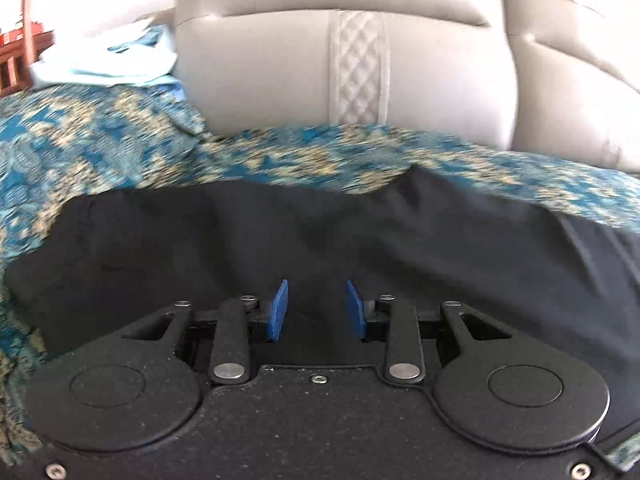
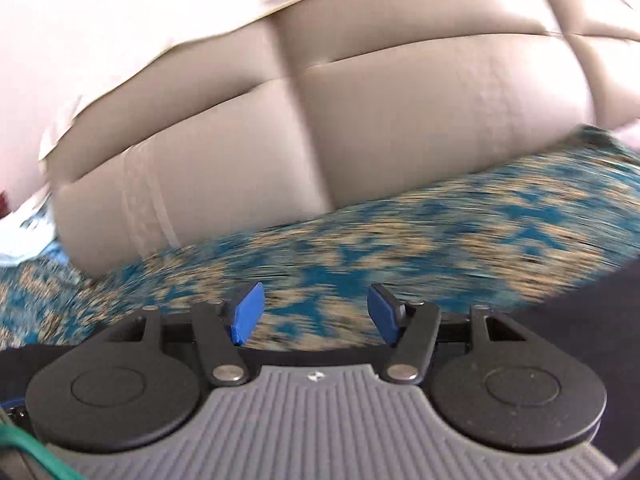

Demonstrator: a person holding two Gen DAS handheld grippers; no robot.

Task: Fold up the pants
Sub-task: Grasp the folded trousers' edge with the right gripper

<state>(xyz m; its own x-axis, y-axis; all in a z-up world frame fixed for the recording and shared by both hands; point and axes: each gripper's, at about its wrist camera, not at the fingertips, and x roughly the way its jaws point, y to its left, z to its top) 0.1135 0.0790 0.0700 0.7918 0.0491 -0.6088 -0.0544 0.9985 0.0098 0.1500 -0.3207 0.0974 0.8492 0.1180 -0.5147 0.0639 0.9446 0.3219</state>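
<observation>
While both tools are spread and hold nothing, we see the left tool above the black pants, which lie on the patterned bedspread; the right tool has them at 3 o'clock.

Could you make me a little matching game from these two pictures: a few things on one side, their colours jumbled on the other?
Things:
1. pants
2. bed cover
3. headboard
4. pads on the left gripper

Colours:
A. plain beige
B. bright blue
C. black
D. teal with tan pattern

Pairs: 1-C, 2-D, 3-A, 4-B
</observation>
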